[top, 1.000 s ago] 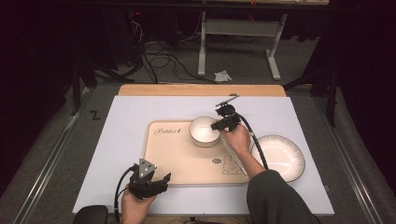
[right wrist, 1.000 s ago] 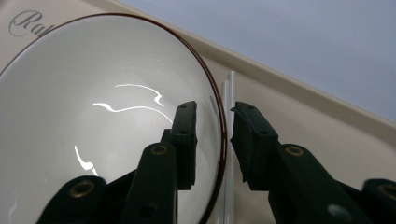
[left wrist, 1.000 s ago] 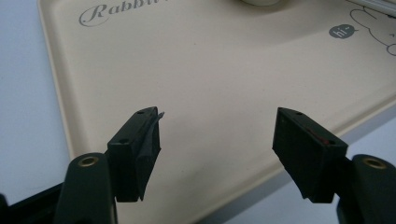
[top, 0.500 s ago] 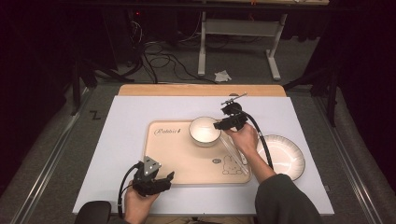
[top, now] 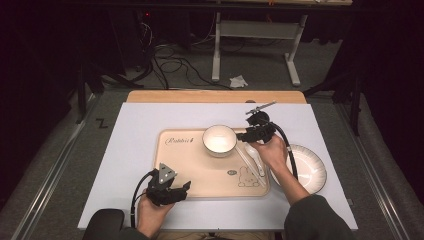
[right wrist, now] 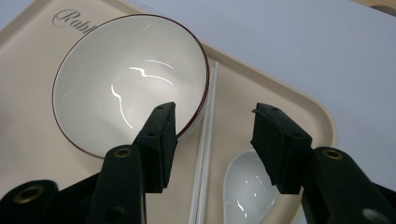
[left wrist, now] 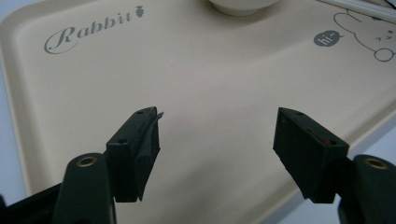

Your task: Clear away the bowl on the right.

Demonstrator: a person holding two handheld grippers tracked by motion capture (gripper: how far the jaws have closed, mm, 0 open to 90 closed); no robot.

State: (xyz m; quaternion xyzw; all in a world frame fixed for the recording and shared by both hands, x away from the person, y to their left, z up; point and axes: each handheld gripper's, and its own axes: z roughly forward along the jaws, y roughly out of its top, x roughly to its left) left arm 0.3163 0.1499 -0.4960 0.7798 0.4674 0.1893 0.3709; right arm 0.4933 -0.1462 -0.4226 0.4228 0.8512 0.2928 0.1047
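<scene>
Right gripper view: my right gripper (right wrist: 212, 140) has just opened, empty, and could probably clip the bowl (right wrist: 128, 81) rim, scattering the chopsticks (right wrist: 205, 154).

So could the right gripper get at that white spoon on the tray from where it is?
Probably yes. The right gripper hangs open just above the spoon, nothing covering it. The chopsticks and bowl lie close beside it, so it might nudge them.
</scene>
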